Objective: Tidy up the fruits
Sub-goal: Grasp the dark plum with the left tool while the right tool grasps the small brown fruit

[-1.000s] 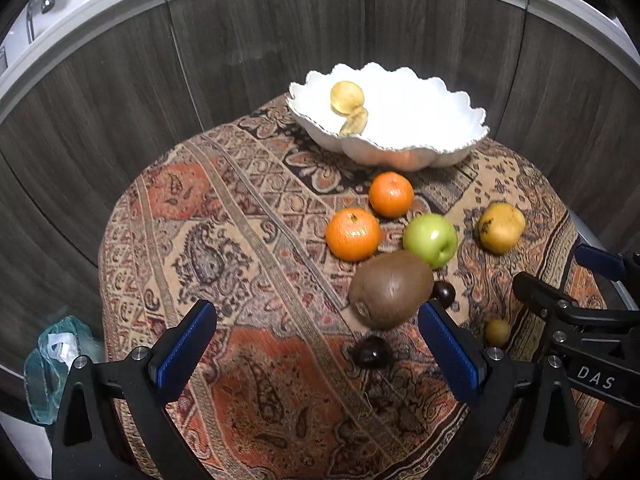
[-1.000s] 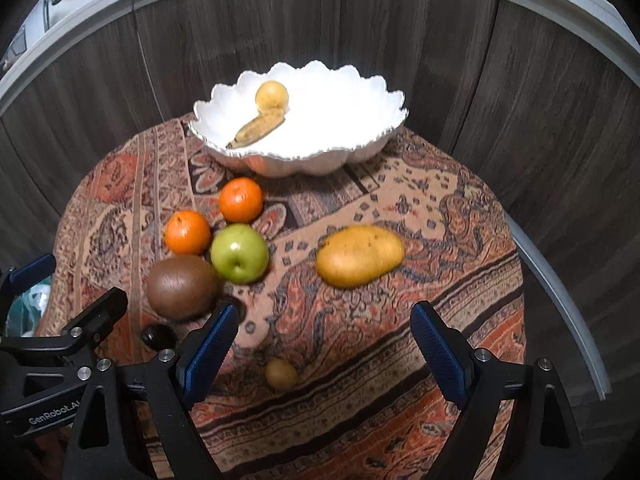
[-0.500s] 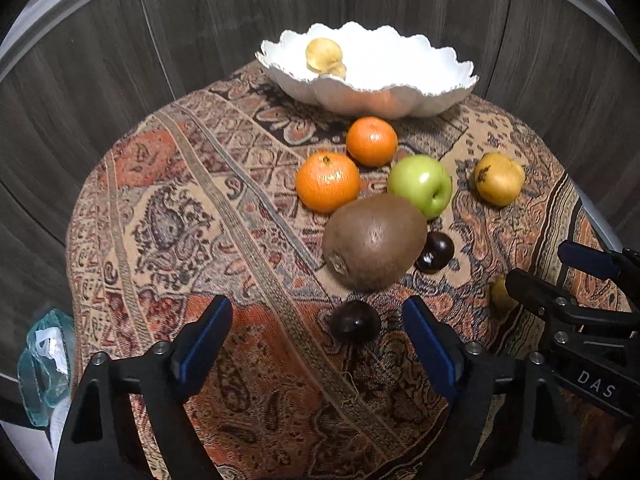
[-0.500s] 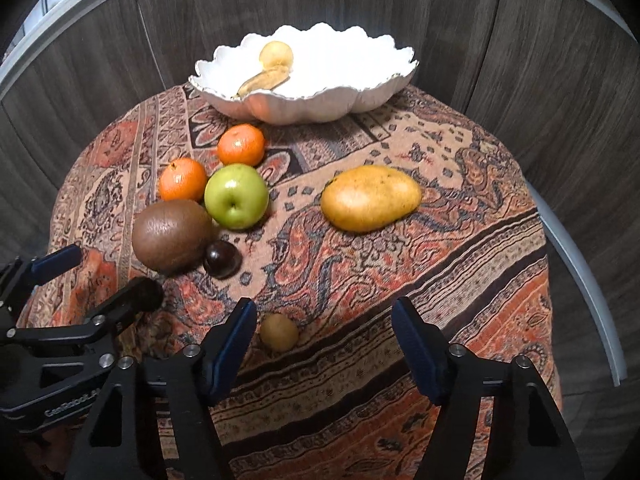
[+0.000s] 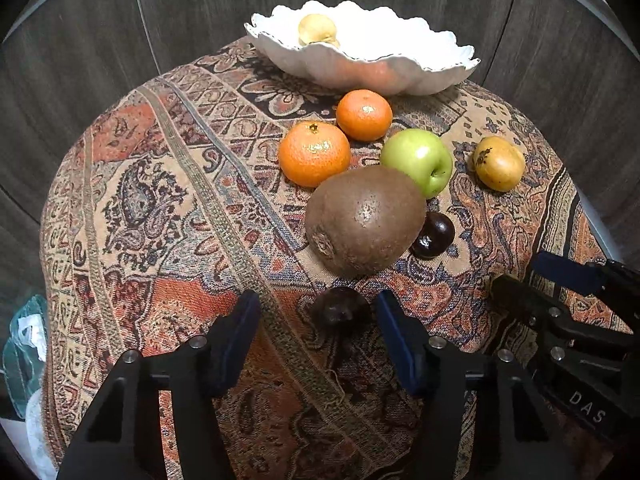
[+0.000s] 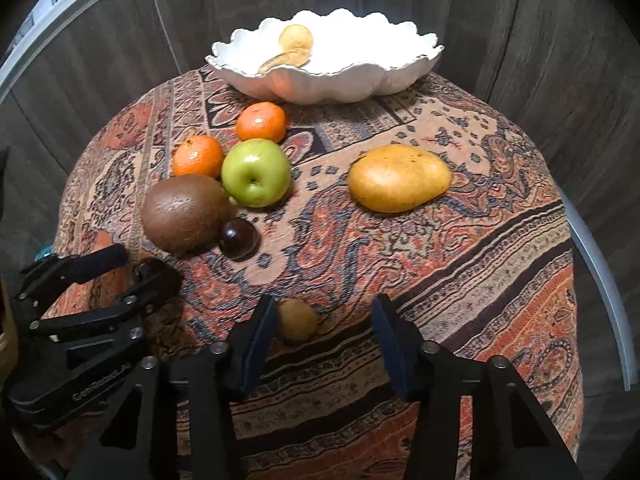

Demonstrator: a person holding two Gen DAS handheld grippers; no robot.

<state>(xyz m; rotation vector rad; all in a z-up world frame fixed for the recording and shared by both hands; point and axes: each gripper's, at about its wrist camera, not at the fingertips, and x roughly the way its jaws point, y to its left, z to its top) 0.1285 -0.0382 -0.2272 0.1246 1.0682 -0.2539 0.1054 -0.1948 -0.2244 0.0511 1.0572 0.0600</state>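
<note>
In the left wrist view my left gripper (image 5: pixel 318 308) is low over the patterned cloth, jaws closing around a dark plum (image 5: pixel 340 312). The plum lies between the pads, near the right one, and is not pinched. In the right wrist view my right gripper (image 6: pixel 325 309) is also closing. A small yellow fruit (image 6: pixel 297 320) lies between its pads beside the left one, not gripped. Beyond lie a kiwi (image 5: pixel 366 218), a second plum (image 5: pixel 434 236), a green apple (image 5: pixel 418 160), two tangerines (image 5: pixel 314 152) and a mango (image 6: pixel 400 178).
A white scalloped bowl (image 5: pixel 360 60) stands at the table's far edge with a yellow fruit (image 5: pixel 318 29) in it. The round table's cloth (image 5: pixel 160 208) drops off on all sides. Dark wood panels stand behind. A plastic bag (image 5: pixel 24 344) lies below left.
Both grippers have come down toward the cloth and their jaws have narrowed. The plum now sits between the left pads, the small yellow fruit between the right pads.
</note>
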